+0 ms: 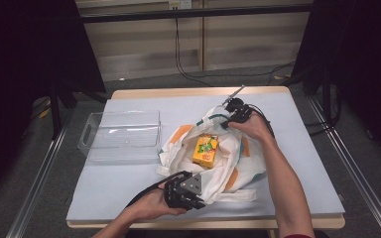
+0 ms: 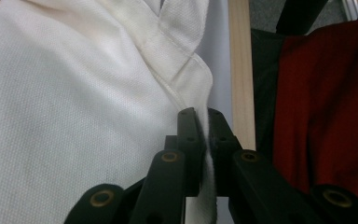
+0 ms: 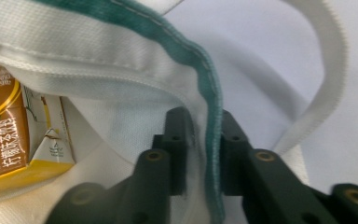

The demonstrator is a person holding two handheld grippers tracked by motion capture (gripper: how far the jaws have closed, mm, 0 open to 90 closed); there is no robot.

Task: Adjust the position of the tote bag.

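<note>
The left gripper [image 1: 192, 194] pinched the cloth bag's [image 1: 228, 171] near rim by the table's [image 1: 129, 203] front edge while the right gripper [image 1: 230, 118] pinched its far green-trimmed rim, holding the mouth spread around the juice carton [image 1: 205, 150]; next, probably, releasing.

A wooden-edged surface [image 1: 278, 91] covered by a pale blue mat [image 1: 129, 183] was seen. A white cloth bag [image 1: 228, 173] was laid on it between the left claw [image 1: 198, 198] and right claw [image 1: 225, 121]; a clear plastic bin [image 1: 121, 134] was placed left of both.
</note>
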